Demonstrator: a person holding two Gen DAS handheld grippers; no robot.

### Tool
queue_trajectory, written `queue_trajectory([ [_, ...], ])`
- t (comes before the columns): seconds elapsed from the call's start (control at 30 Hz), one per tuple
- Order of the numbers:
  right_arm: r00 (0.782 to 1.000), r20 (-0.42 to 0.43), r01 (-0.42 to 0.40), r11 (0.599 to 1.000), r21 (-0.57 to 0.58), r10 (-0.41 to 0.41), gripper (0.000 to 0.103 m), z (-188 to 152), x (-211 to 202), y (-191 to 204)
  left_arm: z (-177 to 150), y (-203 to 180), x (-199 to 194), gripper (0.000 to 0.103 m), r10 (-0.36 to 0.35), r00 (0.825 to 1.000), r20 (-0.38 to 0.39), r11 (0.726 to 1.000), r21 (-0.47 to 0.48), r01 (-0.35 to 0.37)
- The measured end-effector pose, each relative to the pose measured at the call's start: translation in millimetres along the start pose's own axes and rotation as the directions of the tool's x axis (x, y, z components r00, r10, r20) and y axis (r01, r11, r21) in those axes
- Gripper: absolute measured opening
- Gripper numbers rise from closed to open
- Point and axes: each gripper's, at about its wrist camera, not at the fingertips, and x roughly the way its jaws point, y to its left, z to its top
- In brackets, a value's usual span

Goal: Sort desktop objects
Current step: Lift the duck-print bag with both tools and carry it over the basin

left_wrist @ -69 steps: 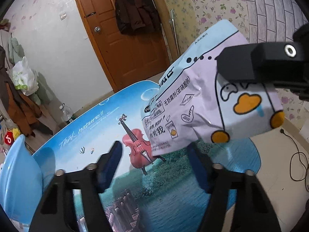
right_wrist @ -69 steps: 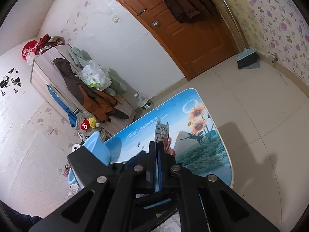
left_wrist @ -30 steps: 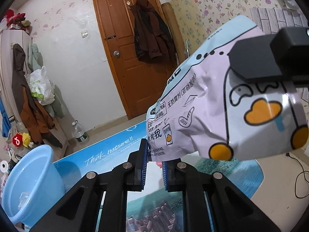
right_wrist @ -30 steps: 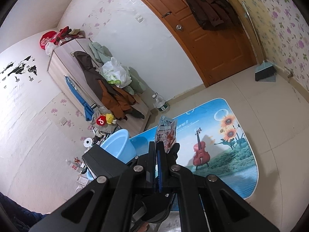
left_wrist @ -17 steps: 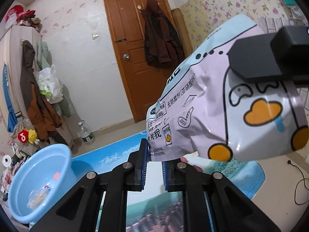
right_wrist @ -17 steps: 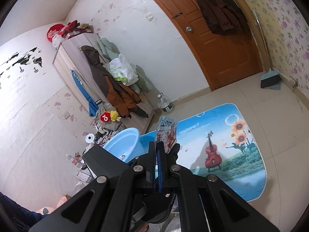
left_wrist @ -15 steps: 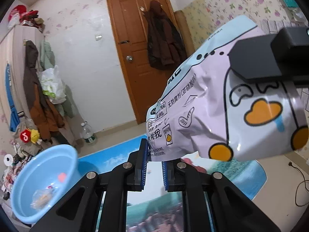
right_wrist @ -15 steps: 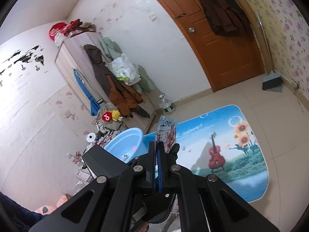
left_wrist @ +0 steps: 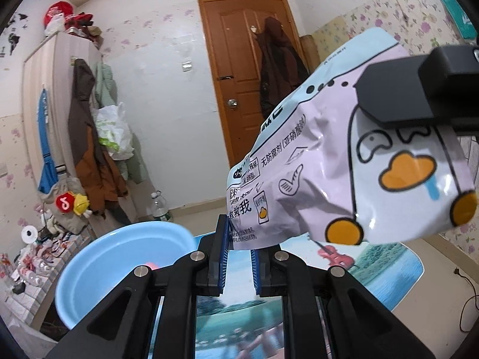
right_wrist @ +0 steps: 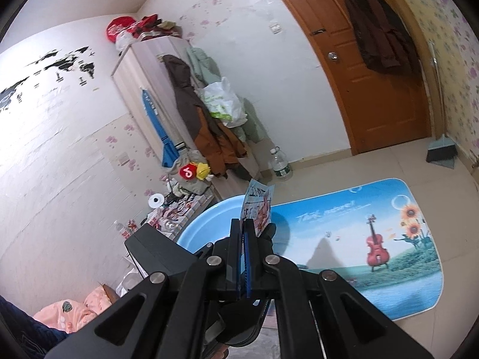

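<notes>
Now the blue basin (left_wrist: 119,257) lies nearer the snack bag (left_wrist: 344,164).

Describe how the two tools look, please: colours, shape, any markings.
Both the left tool and the right tool are matte black, with angular linked arms joined by silver round screws. Their fingers carry blue ribbed pads. No cables or markings are visible.
</notes>
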Motion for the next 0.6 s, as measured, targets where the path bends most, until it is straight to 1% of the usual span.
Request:
queue_trajectory([
  [0.17, 0.999, -0.016, -0.036, 0.998, -0.048, 0.035, 0.002, -5.4, 10.3, 40.4, -3.1, 25.7, -19.0, 0.013, 0.041, 0.999, 0.011, 0.999, -0.022, -0.041],
  [0.37, 0.996, -0.043, -0.087, 0.993, -0.086, 0.083, 0.002, -11.3, 33.6, 84.0, -10.7, 68.4, -31.5, 0.013, 0.102, 0.995, 0.009, 0.994, -0.047, -0.101],
  [0.6, 0.988, -0.085, -0.141, 0.984, -0.113, 0.132, 0.002, -20.8, 65.7, 122.1, -23.7, 112.0, -38.5, 0.013, 0.158, 0.987, -0.012, 0.985, -0.067, -0.158],
])
